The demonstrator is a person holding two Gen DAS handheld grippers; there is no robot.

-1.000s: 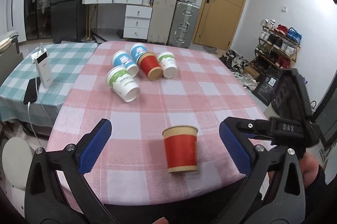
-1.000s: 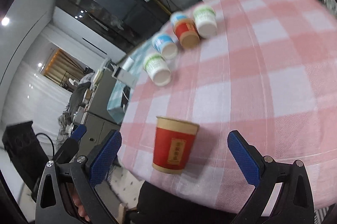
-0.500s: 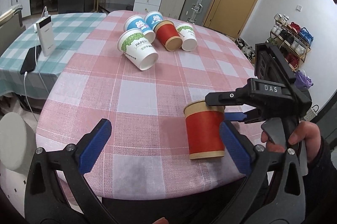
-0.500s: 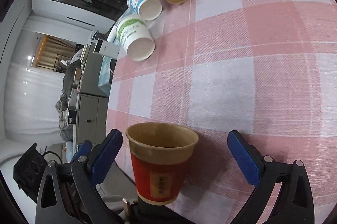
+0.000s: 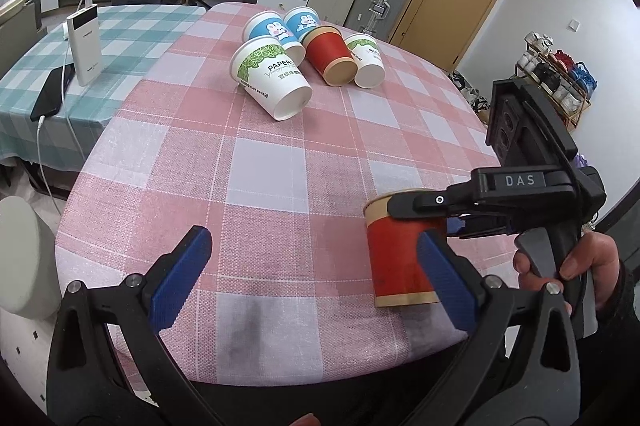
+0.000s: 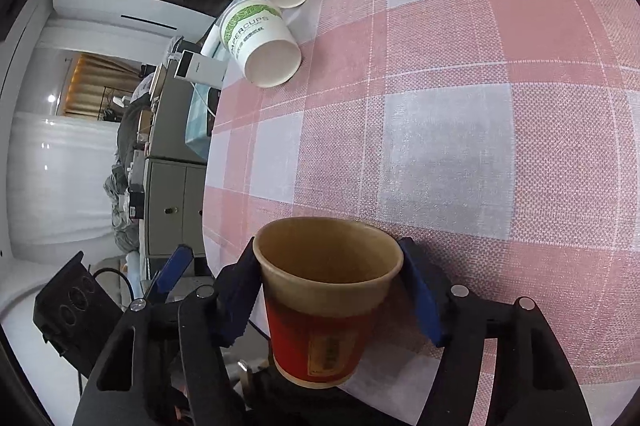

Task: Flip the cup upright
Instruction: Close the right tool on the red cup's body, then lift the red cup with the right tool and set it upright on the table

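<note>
Red cup [image 6: 324, 306] stands upright near the front edge of the tabletop [image 6: 460, 86], mouth up, and my right hand-held gripper [image 6: 328, 290] has its blue pads pressed against both sides just under the rim. My left hand-held gripper [image 5: 312, 274] hangs spread wide with nothing between its fingers, and the cup sits off to its right, partly behind the right finger. Farther back, five other cups [image 5: 276, 78] lie tipped on their sides in a cluster.
</note>
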